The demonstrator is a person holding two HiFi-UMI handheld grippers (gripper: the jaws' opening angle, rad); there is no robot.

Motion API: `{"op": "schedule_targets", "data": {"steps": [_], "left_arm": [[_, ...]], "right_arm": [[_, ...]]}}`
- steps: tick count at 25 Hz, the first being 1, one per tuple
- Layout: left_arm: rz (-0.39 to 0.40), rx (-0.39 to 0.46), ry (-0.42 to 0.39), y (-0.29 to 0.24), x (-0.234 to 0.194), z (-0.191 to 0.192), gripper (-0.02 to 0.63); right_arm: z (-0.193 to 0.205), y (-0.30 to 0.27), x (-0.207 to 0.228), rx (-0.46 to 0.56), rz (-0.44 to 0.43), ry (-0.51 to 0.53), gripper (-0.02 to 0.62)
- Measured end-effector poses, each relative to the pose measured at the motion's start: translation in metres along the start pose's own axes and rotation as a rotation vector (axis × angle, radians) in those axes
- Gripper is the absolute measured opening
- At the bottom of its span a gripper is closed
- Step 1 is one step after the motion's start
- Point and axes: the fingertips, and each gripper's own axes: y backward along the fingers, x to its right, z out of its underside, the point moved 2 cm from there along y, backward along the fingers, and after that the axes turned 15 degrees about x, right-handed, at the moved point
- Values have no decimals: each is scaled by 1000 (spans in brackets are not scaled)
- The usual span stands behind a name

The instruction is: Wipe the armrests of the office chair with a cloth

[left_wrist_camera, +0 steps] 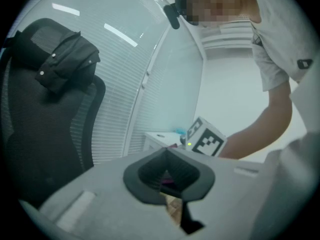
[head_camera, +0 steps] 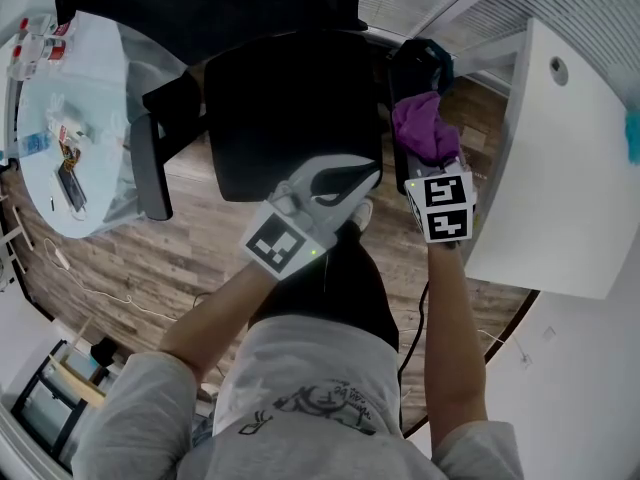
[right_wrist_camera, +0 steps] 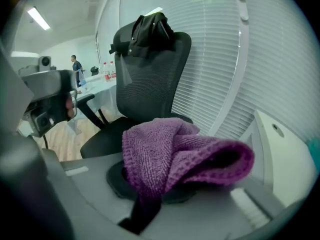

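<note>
the purple cloth [right_wrist_camera: 175, 154] is clamped in the jaws of the right gripper [head_camera: 437, 173], bunched up and folded over the jaw tips. in the head view it is held at the armrest [head_camera: 412, 63] on the person's right side of the black office chair [head_camera: 290, 108]. whether it is pressed onto the armrest cannot be told. the left gripper [left_wrist_camera: 169, 176] is seen with its jaws closed together and nothing gripped between them, and it is held over the front edge of the seat. the other armrest [head_camera: 150, 173] is left uncovered, well apart from both grippers. a dark garment [right_wrist_camera: 150, 29] is draped over the top of the chair's back. to the left, a round table [head_camera: 100, 98] bears capped bottles [head_camera: 40, 43] and a few small flat items too small to be told. a white desk [head_camera: 560, 168] stands just beside the chair on the right, over a wooden floor [head_camera: 190, 258].
</note>
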Motion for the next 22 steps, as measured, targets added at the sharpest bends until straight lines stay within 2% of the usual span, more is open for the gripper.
{"op": "schedule_targets", "data": {"steps": [8,15,18,22], "left_arm": [[19,-1,-8,-7,10,-4,2],[26,10,-20,-7,19,-12,2],[19,15,-21,-5,23,-21,2],[12,41,-40,-2,26,-45,1]], "right_arm": [[40,66,-39,-3,13,-41,35],[40,70,-41,0,-9,-53,35],[33,75,-39,45,-5,-63,35],[-2,91,-34,168,29,-56,35]]}}
